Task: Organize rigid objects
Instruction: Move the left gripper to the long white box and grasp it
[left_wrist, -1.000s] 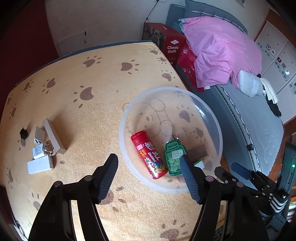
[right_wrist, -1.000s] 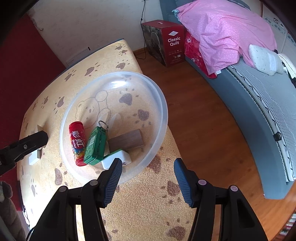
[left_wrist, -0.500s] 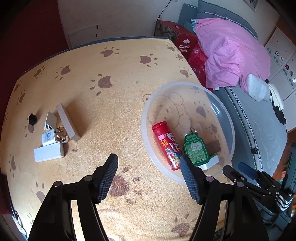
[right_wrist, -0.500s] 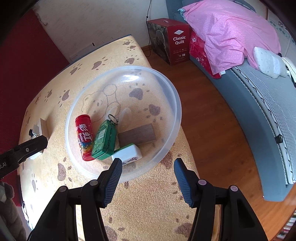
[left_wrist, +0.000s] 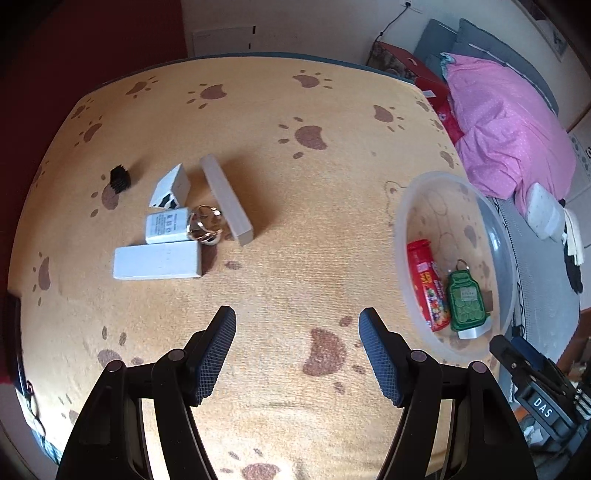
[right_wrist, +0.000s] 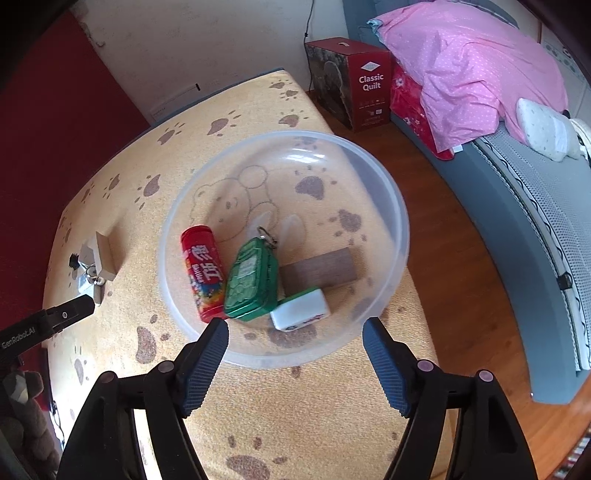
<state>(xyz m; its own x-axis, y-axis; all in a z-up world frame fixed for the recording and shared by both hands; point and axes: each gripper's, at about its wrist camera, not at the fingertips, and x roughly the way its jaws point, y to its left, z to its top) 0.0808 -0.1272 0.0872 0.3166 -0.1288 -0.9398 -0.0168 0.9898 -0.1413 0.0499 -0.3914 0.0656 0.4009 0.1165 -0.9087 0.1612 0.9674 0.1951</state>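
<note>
My left tongs (left_wrist: 297, 352) are spread with nothing between them, hanging over bare paw-print cloth (left_wrist: 280, 110). My right tongs (right_wrist: 295, 356) are empty too, jaws opening wider, poised just at the near rim of the clear bowl (right_wrist: 399, 221).

Landmark: the bowl. Inside it lie the red candy tube (right_wrist: 203, 271), the green tin (right_wrist: 253, 284) touching the tube, a brown block (right_wrist: 319, 271) and a white tile (right_wrist: 301, 314) at the near wall. Well apart from the bowl, on the side away from the bed, sits the leftover cluster: long white bar (left_wrist: 226, 199), flat white box (left_wrist: 157, 262), small labelled pack (left_wrist: 166, 226), striped white box (left_wrist: 171, 186), metal ring piece (left_wrist: 205, 225), black comb-like bit (left_wrist: 120, 178).

Risks as I judge them:
- The ring piece rests against the pack and just beside the bar. Closing on any one could drag or flick its neighbours.
- The bar stands on a narrow edge, tilted; a nudge from a pad would likely topple it onto the ring.
- The flat box is wide; my current spread may not clear it, so the pads could land on top and skid it.
- The bowl is light plastic; my right tongs at its rim could tip it or shove it toward the table edge.
- The soft cloth may bunch under a low pad.
</note>
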